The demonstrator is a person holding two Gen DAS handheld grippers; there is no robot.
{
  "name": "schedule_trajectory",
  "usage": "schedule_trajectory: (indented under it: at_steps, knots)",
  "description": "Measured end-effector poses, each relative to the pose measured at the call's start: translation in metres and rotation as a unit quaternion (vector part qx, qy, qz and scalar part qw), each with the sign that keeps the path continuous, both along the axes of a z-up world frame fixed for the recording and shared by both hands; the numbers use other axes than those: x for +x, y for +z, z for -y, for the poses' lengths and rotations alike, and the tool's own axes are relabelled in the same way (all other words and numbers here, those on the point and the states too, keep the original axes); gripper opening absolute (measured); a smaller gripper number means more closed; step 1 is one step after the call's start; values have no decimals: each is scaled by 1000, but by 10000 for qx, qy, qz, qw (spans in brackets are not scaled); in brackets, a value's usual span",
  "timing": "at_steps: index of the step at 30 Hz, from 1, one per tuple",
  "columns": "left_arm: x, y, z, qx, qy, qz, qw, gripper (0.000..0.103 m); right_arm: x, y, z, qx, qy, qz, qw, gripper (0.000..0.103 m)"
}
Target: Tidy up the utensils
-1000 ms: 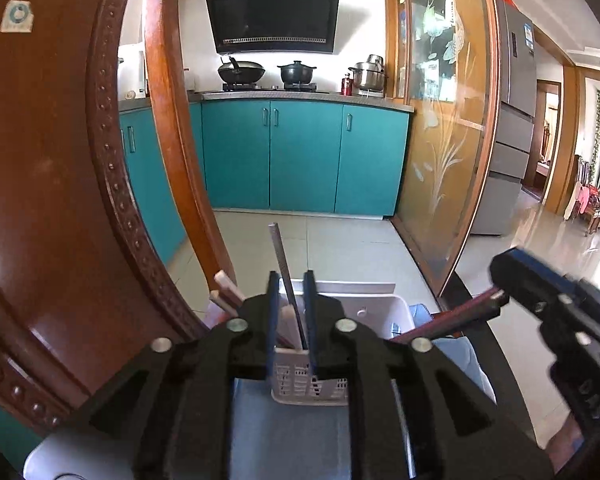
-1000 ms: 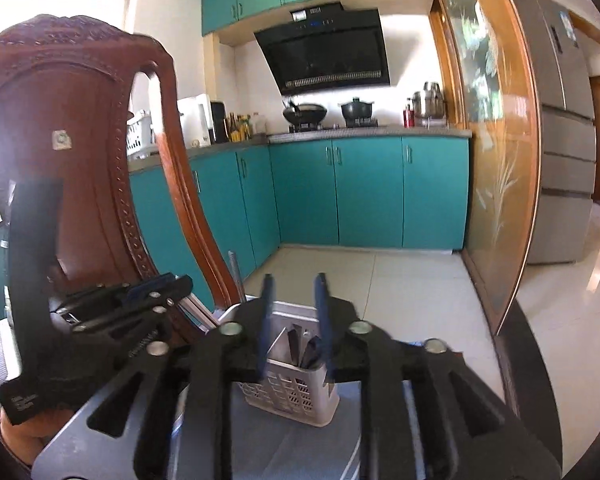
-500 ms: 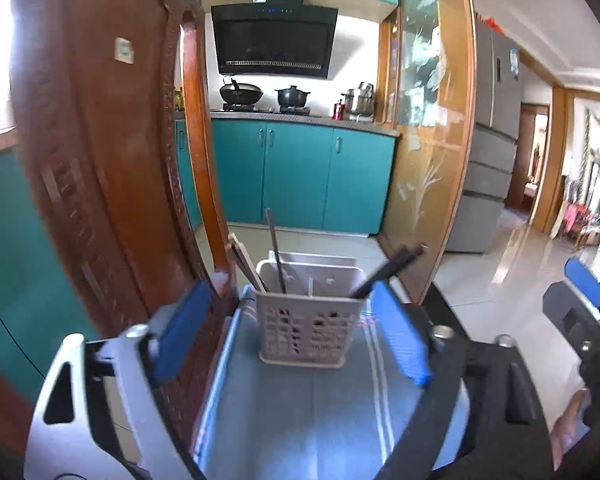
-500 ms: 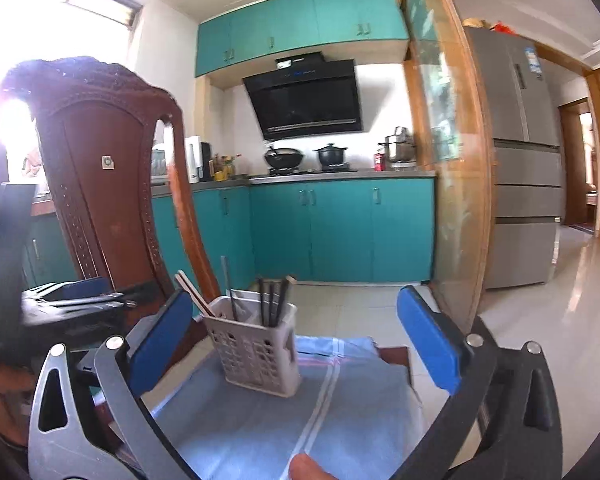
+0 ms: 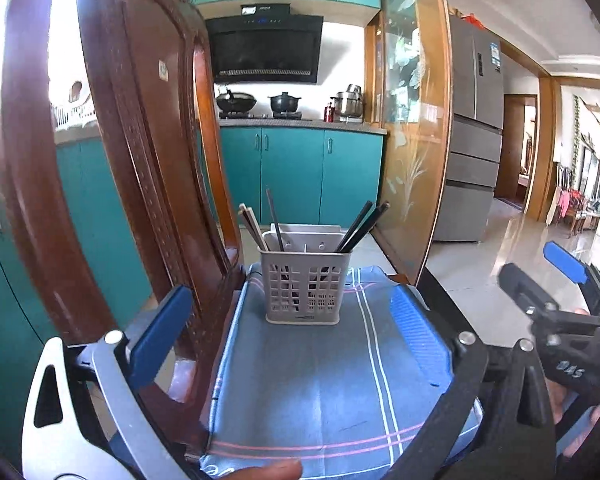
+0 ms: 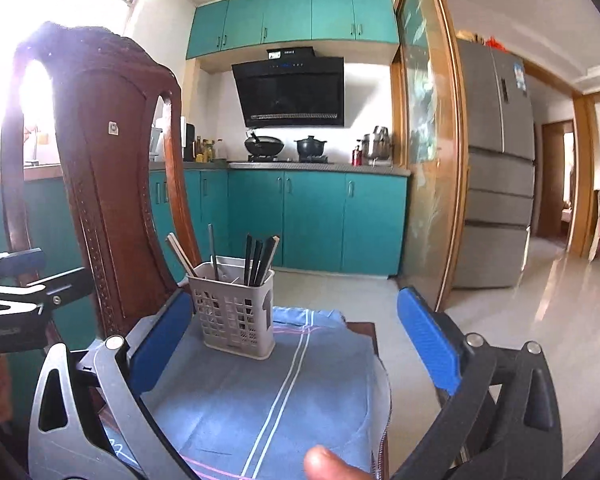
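Standing on a blue cloth point(image 5: 324, 376) is a small grey basket point(image 5: 305, 284) with holes in its sides. The cloth lies on the seat of a brown wooden chair point(image 5: 148, 168), and the basket sits near the back of the seat, close to the chair's tall back. Sticking up out of the basket are light wooden chopsticks point(image 5: 252, 226) on its left side, one thin metal stick point(image 5: 274, 218) next to them, and dark chopsticks point(image 5: 360, 226) leaning to the right.

The left gripper point(image 5: 296, 332) points at the basket from the front of the seat. Its jaws have just been opening and now stand wide apart, with nothing held between them. The right gripper point(image 6: 296, 340) points at the basket too, a little from the side. Its jaws are also wide apart and hold nothing. Neither gripper touches the basket.

A fingertip point(image 6: 332, 462) shows at the bottom of each view. Behind the chair is a kitchen with teal cupboards point(image 6: 316, 220).
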State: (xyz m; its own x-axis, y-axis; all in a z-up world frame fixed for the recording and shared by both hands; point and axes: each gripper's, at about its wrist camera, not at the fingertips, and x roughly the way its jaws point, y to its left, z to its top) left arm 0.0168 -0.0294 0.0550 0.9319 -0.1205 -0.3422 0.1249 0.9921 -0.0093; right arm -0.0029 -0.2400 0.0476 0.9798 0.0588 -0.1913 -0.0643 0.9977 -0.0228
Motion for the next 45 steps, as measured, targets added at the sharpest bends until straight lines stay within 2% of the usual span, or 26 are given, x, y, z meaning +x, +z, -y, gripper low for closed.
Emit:
schedule_trajectory:
  at_steps: [5,15,45]
  knots:
    - [-12,0,0,144,45,69,9999,99,-1,3,-5,57,315,-164,9994,100]
    - [-12,0,-2,106,25,-10,9999,99,-7,3,-15,-184,288,-139,9993,100]
    - [-9,-10,7,189,2,-94,9998,99,-6,0,-14,-214,284,-154,9992,100]
